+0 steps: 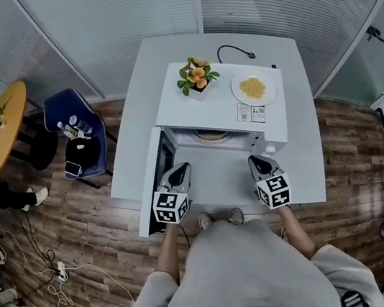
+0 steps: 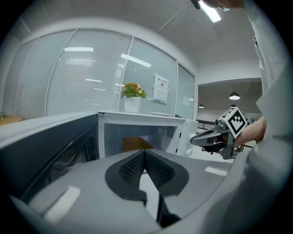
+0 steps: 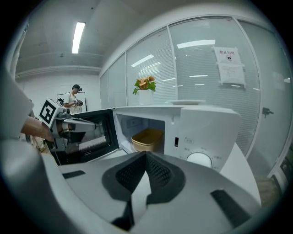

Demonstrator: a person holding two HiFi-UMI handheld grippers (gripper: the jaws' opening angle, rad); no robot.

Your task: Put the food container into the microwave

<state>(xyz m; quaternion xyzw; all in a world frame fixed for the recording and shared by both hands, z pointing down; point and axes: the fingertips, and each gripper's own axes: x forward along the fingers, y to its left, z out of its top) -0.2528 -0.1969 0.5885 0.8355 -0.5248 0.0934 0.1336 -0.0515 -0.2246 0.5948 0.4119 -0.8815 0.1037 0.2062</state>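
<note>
The white microwave [image 1: 220, 104] stands on a white table [image 1: 304, 159] with its door [image 1: 155, 186] swung open to the left. A tan food container [image 1: 211, 136] sits inside the cavity; it shows as the container [image 2: 135, 143] in the left gripper view and the container [image 3: 147, 138] in the right gripper view. My left gripper [image 1: 177, 171] hovers in front of the open door, shut and holding nothing. My right gripper [image 1: 259, 162] hangs before the control panel [image 3: 197, 153], also shut and holding nothing. Both sit a little back from the opening.
On top of the microwave are a potted flower [image 1: 196, 78] and a plate of yellow food [image 1: 253, 88]. A black cable [image 1: 233, 51] lies behind. A blue chair [image 1: 76, 136] and a yellow round table [image 1: 4, 126] stand left. A person [image 3: 74, 98] stands far off.
</note>
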